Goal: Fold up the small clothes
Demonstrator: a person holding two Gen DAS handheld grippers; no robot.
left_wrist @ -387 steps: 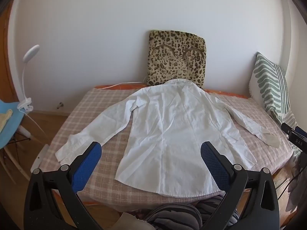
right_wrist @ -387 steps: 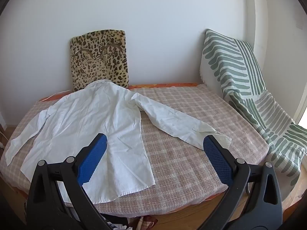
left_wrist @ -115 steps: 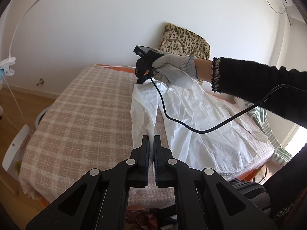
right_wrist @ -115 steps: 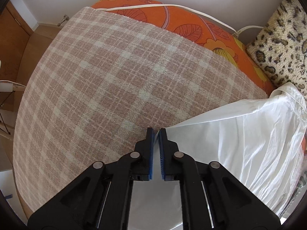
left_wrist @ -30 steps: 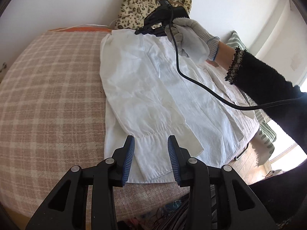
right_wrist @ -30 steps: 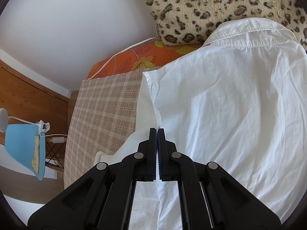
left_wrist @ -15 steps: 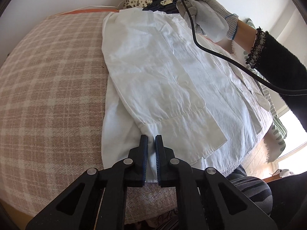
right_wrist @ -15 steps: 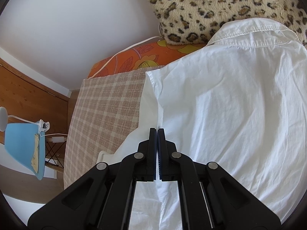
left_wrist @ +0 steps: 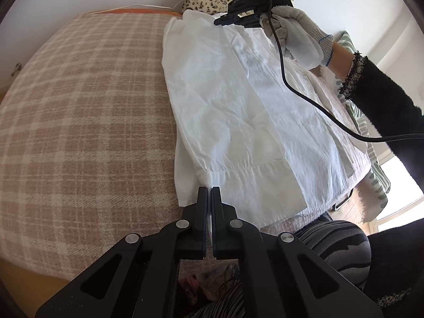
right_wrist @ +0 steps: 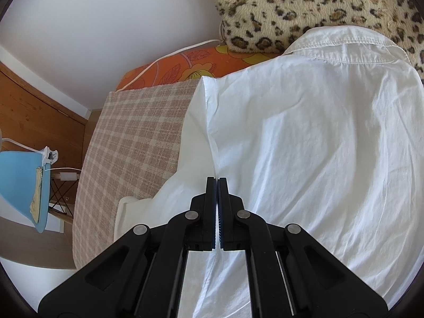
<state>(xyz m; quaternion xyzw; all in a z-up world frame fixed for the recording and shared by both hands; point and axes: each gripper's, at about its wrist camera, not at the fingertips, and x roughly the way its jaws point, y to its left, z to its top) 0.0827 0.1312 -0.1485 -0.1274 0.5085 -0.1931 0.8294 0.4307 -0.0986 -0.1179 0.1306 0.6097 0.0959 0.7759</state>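
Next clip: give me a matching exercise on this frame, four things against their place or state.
Things:
1. white shirt
2. leopard cushion
3. left tool
4. blue chair

Places or states:
A. against the wall, behind the collar
B. shut on the shirt's cuff
C. beside the bed, on the floor
D. on the checked blanket, one sleeve folded in

Pairs: 1-D, 2-A, 3-B, 4-C

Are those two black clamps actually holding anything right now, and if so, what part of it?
Both pinch the white shirt. The left gripper is shut on its folded-over sleeve at the cuff; the right gripper is shut on the folded side edge near the shoulder.
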